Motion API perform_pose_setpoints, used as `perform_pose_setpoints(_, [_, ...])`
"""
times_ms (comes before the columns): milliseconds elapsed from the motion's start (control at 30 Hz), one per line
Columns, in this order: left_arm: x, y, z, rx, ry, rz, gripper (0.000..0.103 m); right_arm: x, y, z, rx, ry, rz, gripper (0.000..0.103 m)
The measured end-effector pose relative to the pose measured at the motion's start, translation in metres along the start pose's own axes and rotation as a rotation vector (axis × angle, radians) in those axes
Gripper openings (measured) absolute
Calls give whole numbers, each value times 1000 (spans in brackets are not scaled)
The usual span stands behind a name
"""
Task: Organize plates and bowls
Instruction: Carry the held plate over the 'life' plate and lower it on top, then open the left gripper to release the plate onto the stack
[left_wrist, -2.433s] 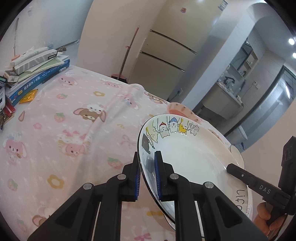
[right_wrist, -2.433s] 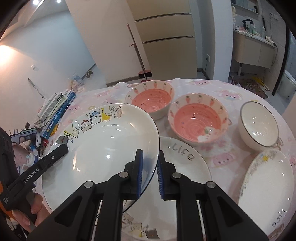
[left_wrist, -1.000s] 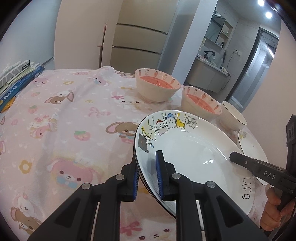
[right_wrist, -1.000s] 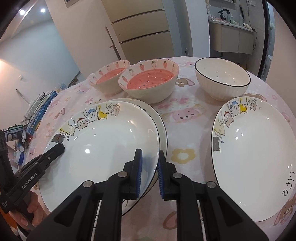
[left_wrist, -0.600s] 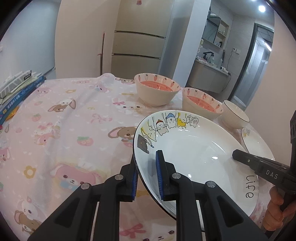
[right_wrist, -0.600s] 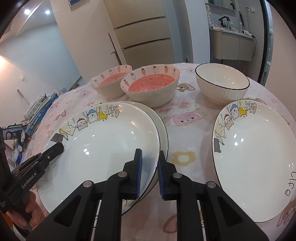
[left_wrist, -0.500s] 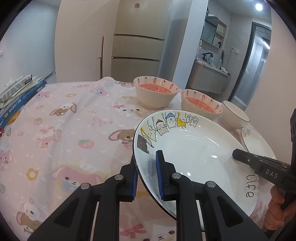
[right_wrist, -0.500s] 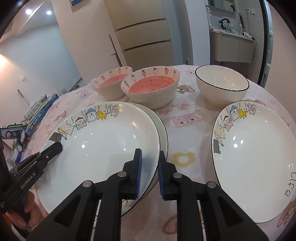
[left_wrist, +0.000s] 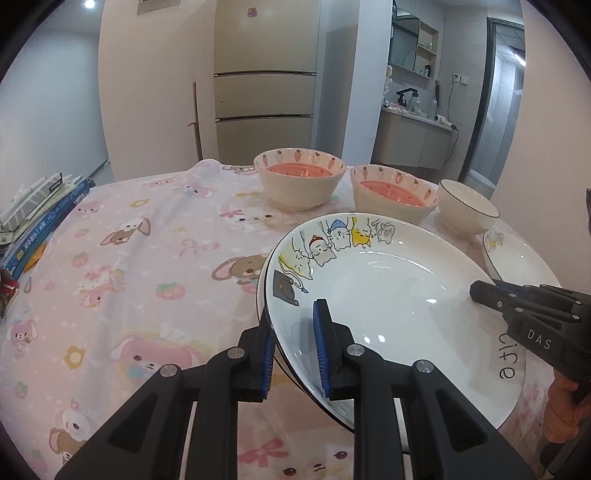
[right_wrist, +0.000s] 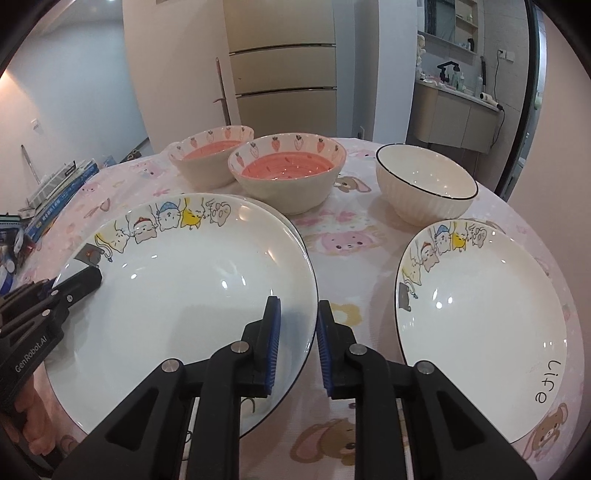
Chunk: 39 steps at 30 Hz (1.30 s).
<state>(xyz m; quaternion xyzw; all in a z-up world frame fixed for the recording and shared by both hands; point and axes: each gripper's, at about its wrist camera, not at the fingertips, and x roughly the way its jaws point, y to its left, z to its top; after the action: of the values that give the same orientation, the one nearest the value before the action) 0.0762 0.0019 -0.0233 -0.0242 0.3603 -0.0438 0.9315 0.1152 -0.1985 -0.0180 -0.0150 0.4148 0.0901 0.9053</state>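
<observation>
While both tools straddle opposite edges of the same cat-print plate (left_wrist: 388, 295), it lies on top of a plainer plate (left_wrist: 260, 291) on the pink cartoon cloth of the worktop (left_wrist: 147, 277).

In the left wrist view the left tool (left_wrist: 294, 310) has its jaws a little apart. They have just been opening with the plate's near-left rim between them, one blue pad over the white well and the other outside the edge. From the right of that frame the right tool (left_wrist: 480, 288) reaches onto the far rim, with a hand (left_wrist: 561, 413) behind it. Only this view shows the open stretch of cloth on the left.

The right wrist view gives the reverse. The right tool (right_wrist: 298, 301) sits low in the centre of the frame. Its jaws have also just been opening around the rim, and a sliver of cloth shows between the outer pad and the edge. The left tool's tip (right_wrist: 79, 280) rests on the plate by the printed cats at mid left.

This view alone shows the whole of a second cat-print plate (right_wrist: 480, 314) lying apart at the right. The left view catches only its edge.

Behind the plates stand two pink strawberry bowls (right_wrist: 288, 181) and a white bowl (right_wrist: 424, 188).
</observation>
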Motion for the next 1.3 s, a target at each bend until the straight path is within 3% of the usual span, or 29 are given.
perform_pose_setpoints(333, [8,2,-2,1,24,56,21,1,14,-3,-91,-36,-54,14])
perform_pose_setpoints(600, [10,7,-2,-30,65,39,22,0,9,-2,-74,-35,-15,13])
perform_pose_setpoints(733, [9,1,-2,14,58,81,24,-1,9,-2,-74,-35,-10,13])
perform_pose_setpoints(800, [7,-1,-2,30,50,80,33,-2,8,-2,-64,-30,3,13])
perform_pose_setpoints(933, [-3,-4,-1,41,-1,78,63,-3,0,-1,-20,-12,53,13])
perform_pose_setpoints(967, [-5,-3,0,39,-11,80,65,-3,-2,-1,-10,-8,63,13])
perform_pose_setpoints(1133, [-7,8,3,-15,13,27,63,-4,-6,0,16,1,89,13])
perform_pose_setpoints(1233, [-12,14,4,-45,26,-12,39,-6,-9,1,34,-3,99,13])
perform_pose_setpoints(1300, [-14,16,5,-59,35,-23,36,-8,-12,2,44,-5,108,13])
